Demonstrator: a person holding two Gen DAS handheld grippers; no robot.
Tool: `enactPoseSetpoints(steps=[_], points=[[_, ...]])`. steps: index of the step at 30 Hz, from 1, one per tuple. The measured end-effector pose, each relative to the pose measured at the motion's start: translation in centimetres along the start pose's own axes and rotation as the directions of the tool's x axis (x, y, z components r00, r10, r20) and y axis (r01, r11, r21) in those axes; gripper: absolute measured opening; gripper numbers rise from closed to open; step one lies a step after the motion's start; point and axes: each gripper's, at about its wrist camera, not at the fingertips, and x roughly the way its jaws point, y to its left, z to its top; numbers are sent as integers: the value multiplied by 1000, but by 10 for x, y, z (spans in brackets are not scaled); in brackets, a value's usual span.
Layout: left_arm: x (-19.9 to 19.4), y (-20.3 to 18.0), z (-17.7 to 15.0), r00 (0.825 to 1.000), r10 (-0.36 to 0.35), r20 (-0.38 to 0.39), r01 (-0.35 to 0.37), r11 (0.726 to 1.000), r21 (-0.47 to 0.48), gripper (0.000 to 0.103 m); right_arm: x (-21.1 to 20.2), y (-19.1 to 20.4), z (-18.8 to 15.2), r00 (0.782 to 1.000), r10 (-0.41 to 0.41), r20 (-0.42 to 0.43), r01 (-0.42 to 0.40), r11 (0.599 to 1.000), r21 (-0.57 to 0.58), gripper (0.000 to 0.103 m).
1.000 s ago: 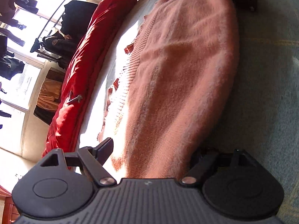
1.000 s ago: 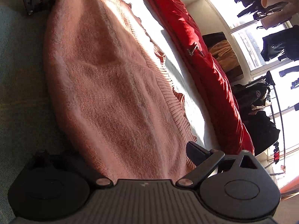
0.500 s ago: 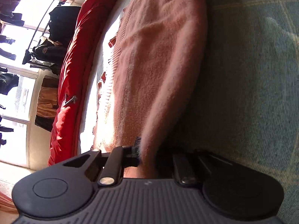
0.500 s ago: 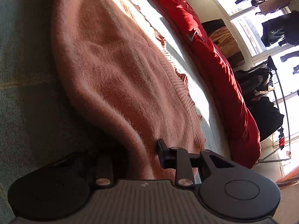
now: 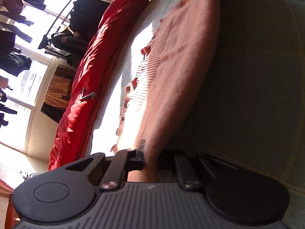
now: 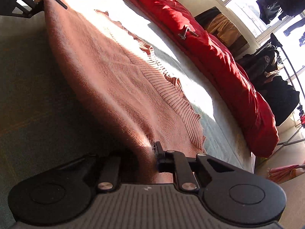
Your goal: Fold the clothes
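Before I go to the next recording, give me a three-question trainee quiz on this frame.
1. True or false: both grippers are shut on the fuzzy pink knitted sweater.
2. What lies along the far side of the bed, beyond the sweater? A) long red duvet roll B) blue suitcase C) wooden chair
3. Fill in: the sweater's ribbed hem faces the ____ duvet.

Key:
1. True. The left gripper and right gripper each pinch the near edge, raising it above the grey-green bed cover.
2. A, the long red duvet roll.
3. Red; the ribbed hem is on that side.
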Motion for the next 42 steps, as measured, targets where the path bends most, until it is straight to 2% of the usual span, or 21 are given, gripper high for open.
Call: enactPoseSetpoints(steps=[6,12,20,22,28,30,32,34,36,37,39,40,42], points=[[-35,-10,-4,1000,-3,16,2,1000,20,7,-27,-8,-5,998,55,6,-56,994,95,11],[-81,-37,-20,999,-18,31,18,1000,8,8,-74,20,-17,992,122,-11,-121,990,68,12],[-141,-82,-39,998,-26,55,27,999,-19,8,-133,67,-44,986,164,-9,-163,986,40,12],[-152,-99,-45,998,-25,61,26,1000,-13,9,-137,83,-55,986,165,-13,-164,986,27,12],[-152,-133,-60,999,10,53,-7,998,-59,9,-127,127,-86,992,125,-7,-125,992,18,13],[-154,-134,-63,999,7,53,-1,995,-98,15,-127,136,-92,994,111,3,-111,994,20,17],[-163,-136,-66,999,-12,42,17,992,-127,18,-133,140,-99,993,115,14,-115,992,41,29],[-173,-139,-70,999,-31,32,36,987,-156,18,-142,143,-106,992,128,22,-129,989,69,31],[-187,-130,-73,995,-86,45,94,969,-229,18,-153,142,-115,989,144,32,-146,983,112,31],[-195,-120,-75,990,-118,77,135,946,-294,18,-159,137,-119,987,153,42,-158,976,149,31],[-207,-97,-78,976,-153,156,206,880,-429,18,-172,123,-126,977,187,98,-206,945,252,36],[-208,-83,-81,969,-147,198,229,831,-507,20,-176,114,-129,970,200,136,-234,921,310,39],[-195,-67,-85,963,-142,228,253,764,-594,41,-175,98,-130,958,191,214,-267,867,421,53]])
